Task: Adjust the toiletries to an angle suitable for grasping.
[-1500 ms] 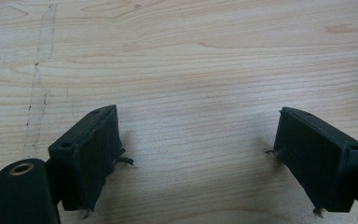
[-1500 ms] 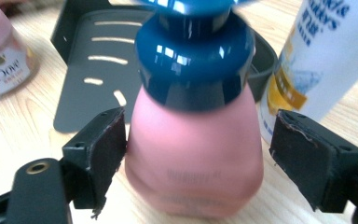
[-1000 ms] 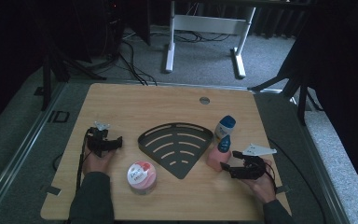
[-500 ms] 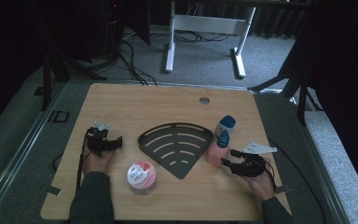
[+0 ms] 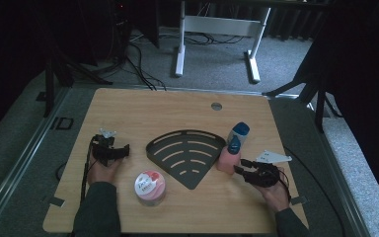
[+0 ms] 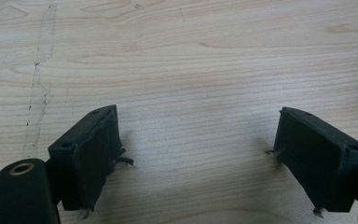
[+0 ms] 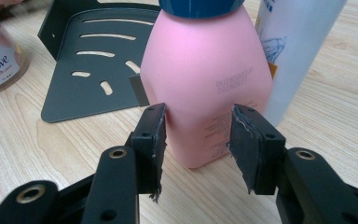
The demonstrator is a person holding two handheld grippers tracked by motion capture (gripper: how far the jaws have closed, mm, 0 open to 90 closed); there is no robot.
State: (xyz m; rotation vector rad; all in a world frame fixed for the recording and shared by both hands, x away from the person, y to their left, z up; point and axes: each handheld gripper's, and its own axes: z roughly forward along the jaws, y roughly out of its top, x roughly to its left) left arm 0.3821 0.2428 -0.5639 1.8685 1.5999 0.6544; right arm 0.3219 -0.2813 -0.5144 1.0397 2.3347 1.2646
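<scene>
The pink bottle (image 5: 228, 157) with a blue cap stands upright on the wooden table (image 5: 177, 111), toward its right side, just right of the black fan-shaped slotted rack (image 5: 185, 155) that lies flat at the middle. Seen along the right gripper's jaws, the bottle's lower body (image 7: 205, 88) sits just beyond the two black pads, in line with the gap between them.

The right gripper (image 5: 241, 167), held in the person's right hand (image 5: 274, 190), points left at the bottle's base. Its jaws have just been closing and now stand half closed. In the right gripper view (image 7: 198, 140) the pads frame the bottle's bottom edge, but they do not yet press on it, so nothing is grasped.

Touching or nearly touching the pink bottle on its far right side stands a taller white bottle (image 5: 238, 134) with a blue top. Near the table's front edge, left of the rack, sits a pink jar (image 5: 149, 186) labelled Dove.

The left gripper (image 5: 123, 150) rests far off at the table's left, in the person's left hand (image 5: 103, 170). In the left gripper view (image 6: 198, 149) its jaws are spread wide over bare wood.
</scene>
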